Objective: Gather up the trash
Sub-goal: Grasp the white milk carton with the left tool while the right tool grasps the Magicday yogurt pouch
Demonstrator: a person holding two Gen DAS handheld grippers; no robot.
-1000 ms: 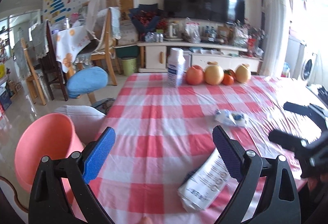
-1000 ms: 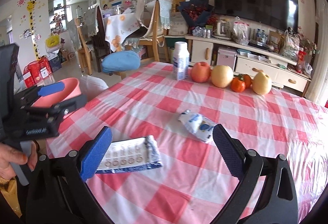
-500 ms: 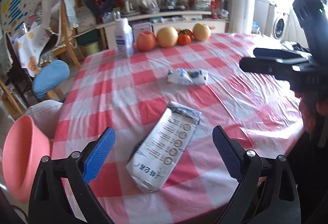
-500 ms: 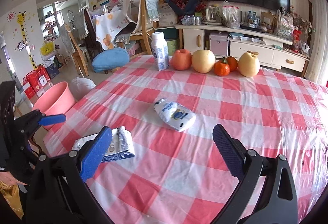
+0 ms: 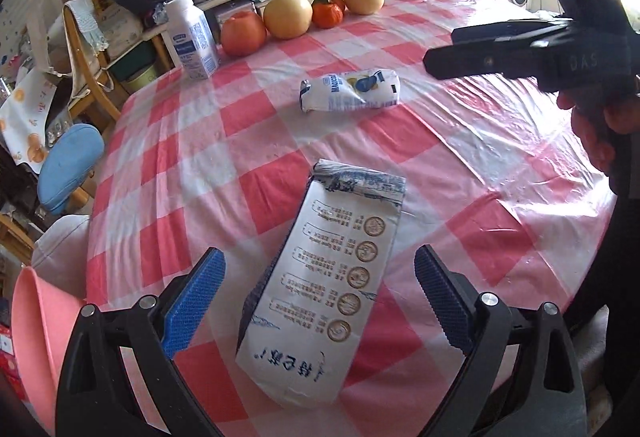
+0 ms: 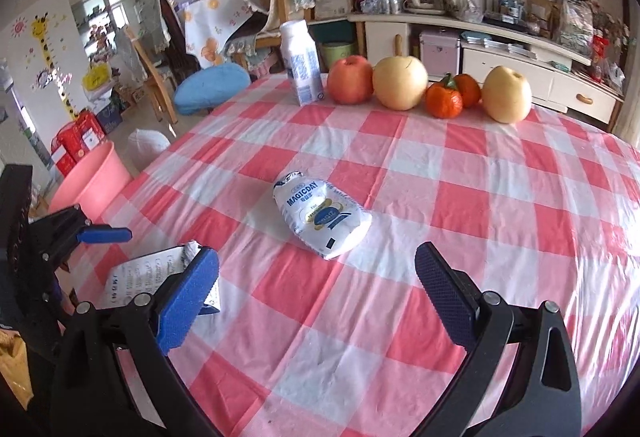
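A flat white printed packet (image 5: 332,277) lies near the front edge of the red-checked table (image 5: 180,165). My left gripper (image 5: 320,289) hovers open above it, one blue pad on each side of it in this view. A small white and blue pouch (image 5: 350,91) lies further in, at mid-table. In the right wrist view the pouch (image 6: 322,217) sits just ahead of my right gripper (image 6: 316,277), which is open and empty. The flat packet (image 6: 148,277) shows at the left there, partly behind the left finger. A pink bin (image 5: 32,321) stands on the floor left of the table.
A white milk bottle (image 6: 302,65) and a row of fruit (image 6: 400,83) stand along the far edge of the table. A chair with a blue cushion (image 6: 212,87) is at the far left corner. The pink bin (image 6: 92,185) sits by the table's left edge. A hand (image 5: 592,133) holds the right gripper.
The left gripper has swung up and tilted down over the flat packet, which now lies between its pads. The right gripper has moved in toward the pouch. Both stay open.
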